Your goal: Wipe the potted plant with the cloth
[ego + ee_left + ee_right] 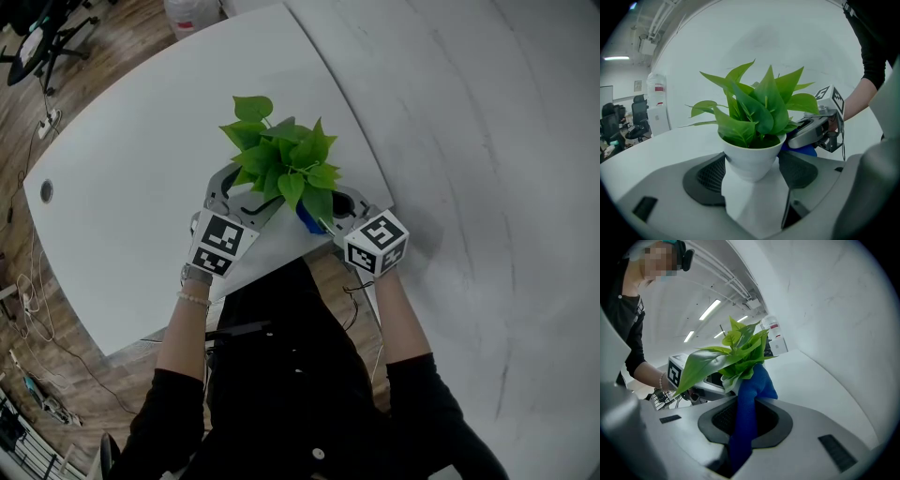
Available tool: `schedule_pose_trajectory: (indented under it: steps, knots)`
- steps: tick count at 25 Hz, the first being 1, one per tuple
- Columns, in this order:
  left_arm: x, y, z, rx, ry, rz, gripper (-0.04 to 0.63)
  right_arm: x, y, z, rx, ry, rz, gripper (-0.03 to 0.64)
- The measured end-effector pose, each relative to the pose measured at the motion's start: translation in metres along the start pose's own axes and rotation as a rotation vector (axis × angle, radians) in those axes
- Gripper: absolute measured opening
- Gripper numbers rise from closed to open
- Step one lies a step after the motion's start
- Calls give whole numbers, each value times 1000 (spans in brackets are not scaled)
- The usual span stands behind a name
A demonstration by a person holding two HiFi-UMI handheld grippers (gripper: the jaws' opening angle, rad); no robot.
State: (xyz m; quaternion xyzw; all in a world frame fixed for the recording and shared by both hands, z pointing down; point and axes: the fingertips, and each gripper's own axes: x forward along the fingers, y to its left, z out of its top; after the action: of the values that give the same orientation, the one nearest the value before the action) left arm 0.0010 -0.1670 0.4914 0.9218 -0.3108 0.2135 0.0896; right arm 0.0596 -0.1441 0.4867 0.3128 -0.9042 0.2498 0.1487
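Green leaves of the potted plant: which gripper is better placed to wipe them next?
Right. The right gripper is shut on the blue cloth, which touches the green leaves; the left gripper clamps the white pot, steadying it.

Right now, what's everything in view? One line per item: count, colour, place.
potted plant: 1, green leaves, white pot, near table edge
cloth: 1, blue, pressed against the plant's leaves
table: 1, white, under the plant
container: 1, white with red label, beyond the table's far side
office chair: 1, black, far left on the floor
cables: several, on the floor at left
left gripper: 1, grey, shut on potted plant
right gripper: 1, grey, shut on cloth
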Motion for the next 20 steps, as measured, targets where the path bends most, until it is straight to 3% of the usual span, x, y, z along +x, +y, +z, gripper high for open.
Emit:
schedule_pose_trajectory:
  steps: [10, 16, 20]
  knots:
    - [6, 1, -1, -10, 0, 34, 373, 2, 23, -11, 6, 4, -2, 89]
    - [7, -4, -2, -66, 4, 18, 374, -4, 15, -7, 45, -20, -67, 89]
    - [6, -9, -2, -54, 14, -3, 374, -8, 2, -3, 68, -38, -103, 89]
